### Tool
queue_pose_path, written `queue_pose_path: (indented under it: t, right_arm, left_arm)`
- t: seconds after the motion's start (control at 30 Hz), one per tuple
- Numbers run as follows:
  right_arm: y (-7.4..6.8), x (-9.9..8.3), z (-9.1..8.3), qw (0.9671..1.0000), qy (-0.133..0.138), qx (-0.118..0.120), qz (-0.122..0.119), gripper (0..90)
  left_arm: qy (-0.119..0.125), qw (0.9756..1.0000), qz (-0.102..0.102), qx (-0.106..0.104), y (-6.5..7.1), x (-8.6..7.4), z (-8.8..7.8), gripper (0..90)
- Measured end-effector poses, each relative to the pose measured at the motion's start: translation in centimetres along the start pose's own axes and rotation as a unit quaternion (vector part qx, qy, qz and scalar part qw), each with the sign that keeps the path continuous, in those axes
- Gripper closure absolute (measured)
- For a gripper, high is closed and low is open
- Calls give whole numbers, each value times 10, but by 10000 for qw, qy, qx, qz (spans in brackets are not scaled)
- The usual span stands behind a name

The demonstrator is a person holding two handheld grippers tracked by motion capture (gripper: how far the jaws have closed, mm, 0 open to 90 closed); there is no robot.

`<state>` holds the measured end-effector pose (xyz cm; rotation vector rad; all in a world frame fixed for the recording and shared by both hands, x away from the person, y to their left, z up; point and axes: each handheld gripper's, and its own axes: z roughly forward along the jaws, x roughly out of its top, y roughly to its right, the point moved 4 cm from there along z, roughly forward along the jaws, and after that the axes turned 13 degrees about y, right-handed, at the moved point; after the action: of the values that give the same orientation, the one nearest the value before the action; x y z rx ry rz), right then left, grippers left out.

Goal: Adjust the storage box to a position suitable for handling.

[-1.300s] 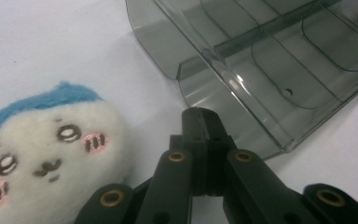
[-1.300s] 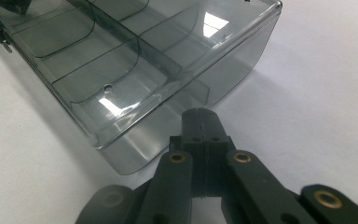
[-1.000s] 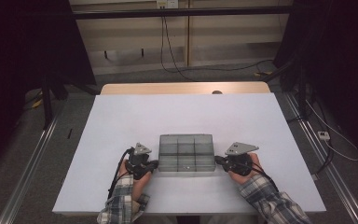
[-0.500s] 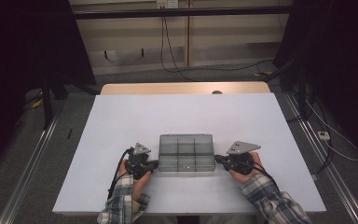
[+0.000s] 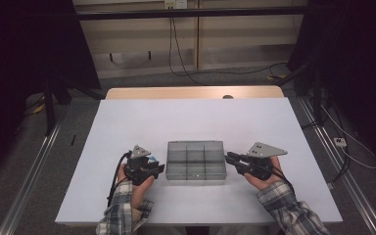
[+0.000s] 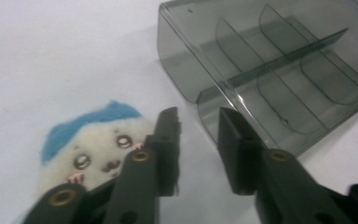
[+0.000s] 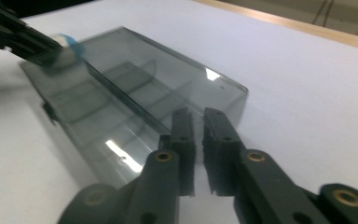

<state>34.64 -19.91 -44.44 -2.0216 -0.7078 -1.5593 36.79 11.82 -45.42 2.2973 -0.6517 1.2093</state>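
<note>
Near the front edge of the white table (image 5: 127,122) sits a smoky see-through divided box (image 5: 196,160), and the person has a gripper parked on each side of it. The left gripper (image 5: 157,168) is just beside the box's left end, and the right gripper (image 5: 230,156) is just beside the right end, both pointing inward at it. The box's long axis runs left to right, so each short end faces a gripper, and neither hand looks clearly nearer than the other. From the left gripper view, the left gripper (image 6: 198,122) has its jaws a modest way apart with nothing between them; they've just been opening. The box (image 6: 279,70) lies ahead and to the right there, its corner right by the jaw tips, though I can't tell if they touch. Beside that gripper is a little plush toy (image 6: 93,140), white with a blue top and a cartoon face, lying on the table just left of the jaws. The right gripper (image 7: 195,114) shows only a narrow gap, also just opened a bit and empty, its tips at the box's (image 7: 135,93) end wall. My guess is the plush goes into a compartment next, and the near left wall of the box is the thing to clear. Nothing else on the table is in the way.
</note>
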Motion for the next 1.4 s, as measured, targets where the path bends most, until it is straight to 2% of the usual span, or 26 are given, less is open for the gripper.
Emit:
queue_pose_path:
  t: [0.03,0.17,0.23,0.33,0.4,0.47,0.57,0.83,0.93,1.07,1.23,1.4]
  right_arm:
    - [0,0,0,10000,0,0,0,774]
    - [-9,7,3,9997,127,121,161,595]
    - [-14,9,5,9993,178,204,250,556]
    - [-20,11,8,9989,197,296,300,442]
    - [-24,12,10,9985,205,394,321,419]
    - [-27,13,12,9978,208,487,397,358]
    - [-33,12,15,9971,154,625,396,315]
    - [-49,11,21,9954,103,904,317,264]
    - [-53,10,22,9947,59,980,307,271]
    - [-57,8,22,9933,32,1120,273,379]
    - [-61,7,21,9912,42,1289,300,611]
    - [-65,4,20,9887,-5,1470,275,778]
  left_arm:
    - [32,10000,4,46,-1,1,-1,678]
    - [88,9999,-40,105,-4,3,-3,576]
    - [88,9999,-49,93,-5,4,-5,539]
    - [203,9996,-110,169,-6,7,-6,442]
    - [196,9997,-108,121,-7,8,-8,399]
    - [192,9997,-86,152,-7,9,-8,344]
    - [169,9997,-104,114,-7,9,-7,254]
    - [227,9997,-60,-88,-3,12,-7,159]
    - [264,9995,-70,-136,-3,13,-7,139]
    - [272,9993,-38,-236,-2,13,-6,121]
    - [274,9992,-10,-300,-1,13,-6,110]
    - [277,9991,-8,-324,-2,13,-6,118]
